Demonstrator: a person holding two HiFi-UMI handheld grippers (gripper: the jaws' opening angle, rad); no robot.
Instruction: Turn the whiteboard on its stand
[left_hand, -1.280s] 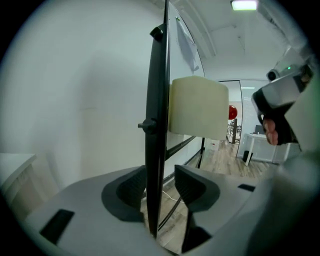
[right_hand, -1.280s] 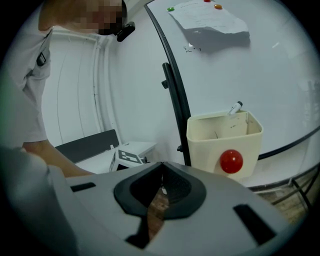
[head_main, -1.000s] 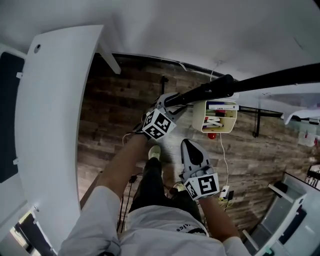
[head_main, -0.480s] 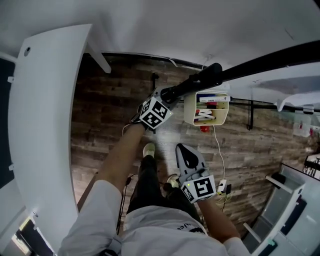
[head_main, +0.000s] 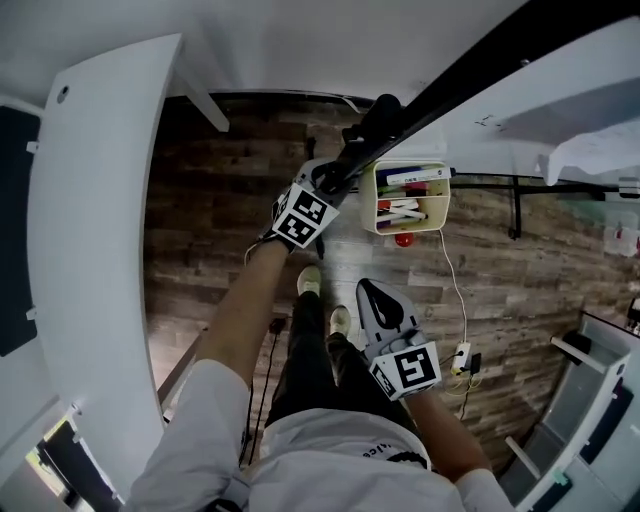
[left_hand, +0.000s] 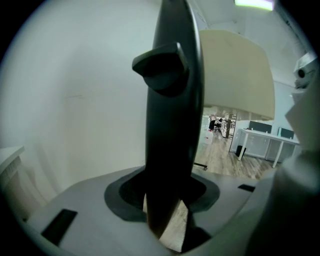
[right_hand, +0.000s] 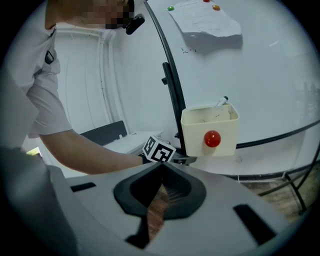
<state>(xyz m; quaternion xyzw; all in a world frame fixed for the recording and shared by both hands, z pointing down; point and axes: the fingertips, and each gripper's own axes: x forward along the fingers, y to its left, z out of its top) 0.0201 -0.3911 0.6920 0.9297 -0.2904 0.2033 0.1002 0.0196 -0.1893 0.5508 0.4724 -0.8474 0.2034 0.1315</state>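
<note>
The whiteboard (head_main: 565, 85) is tilted on its stand, and its black frame edge (head_main: 450, 72) runs diagonally across the head view. My left gripper (head_main: 335, 180) is shut on the lower end of that edge. In the left gripper view the black frame bar (left_hand: 172, 130) stands between the jaws, with a black knob (left_hand: 160, 65) higher up on it. A cream box (head_main: 405, 222) of markers hangs on the board just right of the grip. My right gripper (head_main: 373, 292) is shut and holds nothing, low in front of the person's legs. From the right gripper (right_hand: 155, 212) view the whiteboard (right_hand: 250, 70) faces me.
A white desk (head_main: 90, 250) runs along the left. The stand's black legs (head_main: 515, 215) and a cable with a power strip (head_main: 463, 358) lie on the wooden floor. A paper sheet (right_hand: 205, 17) is pinned to the board, and a red magnet (right_hand: 212, 138) sits on the box. White furniture (head_main: 590, 420) stands at the lower right.
The board's black edge has swung from almost level to a steep diagonal, with my left gripper on it. The marker box shifted with the board. My right gripper stays roughly where it was.
</note>
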